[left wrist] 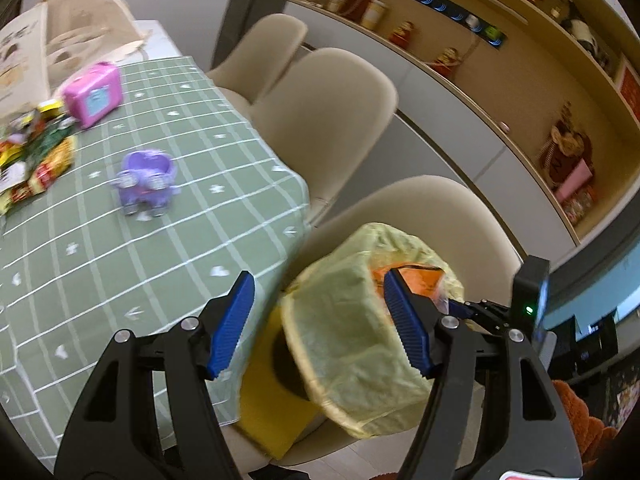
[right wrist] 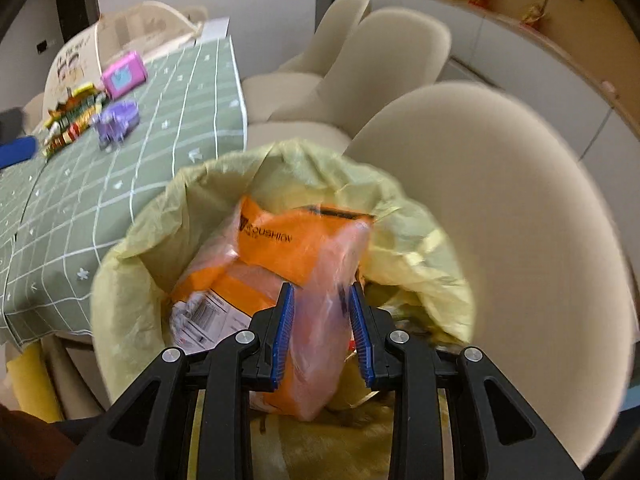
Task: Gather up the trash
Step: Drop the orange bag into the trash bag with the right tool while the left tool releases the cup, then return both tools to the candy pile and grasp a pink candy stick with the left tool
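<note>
left gripper (left wrist: 320, 316) fingers apart, right gripper (right wrist: 322, 322) clamped

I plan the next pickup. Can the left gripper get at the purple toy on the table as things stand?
Probably yes. The left gripper holds nothing, and bare green tablecloth lies between it and the purple toy, which stands apart from the wrappers. Only the yellow-lined bin sits near its jaws.

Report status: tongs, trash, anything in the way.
Right tongs shut on orange bag, over the lined bin. Left tongs open beside it. More wrappers on table. Nothing in the way.
</note>
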The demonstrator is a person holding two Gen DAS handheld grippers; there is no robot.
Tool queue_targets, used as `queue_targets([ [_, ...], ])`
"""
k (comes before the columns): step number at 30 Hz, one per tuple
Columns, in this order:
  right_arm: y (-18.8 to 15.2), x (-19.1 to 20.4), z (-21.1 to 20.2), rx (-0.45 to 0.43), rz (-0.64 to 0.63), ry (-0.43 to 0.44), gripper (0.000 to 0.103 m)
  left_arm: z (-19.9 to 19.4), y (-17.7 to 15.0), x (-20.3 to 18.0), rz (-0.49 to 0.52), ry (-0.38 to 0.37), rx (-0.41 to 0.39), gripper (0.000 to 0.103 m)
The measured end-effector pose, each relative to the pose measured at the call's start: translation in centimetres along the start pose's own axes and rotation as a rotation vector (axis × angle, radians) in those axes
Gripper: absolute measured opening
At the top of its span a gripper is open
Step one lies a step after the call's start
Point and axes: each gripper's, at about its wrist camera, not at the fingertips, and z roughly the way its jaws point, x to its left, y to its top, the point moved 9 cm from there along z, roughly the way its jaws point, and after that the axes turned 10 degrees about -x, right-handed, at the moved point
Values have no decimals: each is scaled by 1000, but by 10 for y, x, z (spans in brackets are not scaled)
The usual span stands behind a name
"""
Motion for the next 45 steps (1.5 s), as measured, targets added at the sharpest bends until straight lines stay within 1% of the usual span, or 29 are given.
queue_targets([
  [1,-2,-1,7,19,11,-1,27,-3,0,6,-9,12,-3,64],
  [3,-2,-2,13,28,25,-2,27,-10,0,20,-26,37,-12,64],
  [8,2,-12,9,5,87,-23,29,-23,-1,51,-60,89,-24,64],
  [11,2,-18,0,-9,109,-23,38,-26,-4,65,-84,107,-26,64],
  [14,1,-20,-9,-10,117,-14,42,-29,-5,76,-101,118,-31,64],
  [15,1,-19,-11,-3,114,-12,53,-31,-5,79,-105,120,-33,64],
  [16,1,-19,-16,-11,111,-12,58,-32,-5,83,-108,124,-35,64],
  [17,3,-20,-22,-28,110,-18,59,-32,-5,86,-110,126,-37,64],
  [21,16,-20,-48,-100,116,-30,59,-35,-4,100,-118,151,-47,64],
  [23,27,-15,-62,-140,126,-15,60,-36,-6,112,-129,169,-49,64],
  [27,53,14,-78,-196,122,71,60,-42,-9,138,-166,204,-53,64],
  [29,69,37,-84,-225,101,135,60,-46,-8,154,-186,226,-56,64],
  [33,99,91,-88,-284,31,199,60,-60,-5,191,-222,278,-74,64],
  [36,115,138,-72,-270,-5,279,60,-73,-1,221,-253,315,-91,64],
  [41,131,192,-46,-254,-28,326,60,-94,7,276,-293,381,-118,64],
  [45,142,230,-22,-229,-44,350,60,-108,16,315,-316,416,-144,64],
])
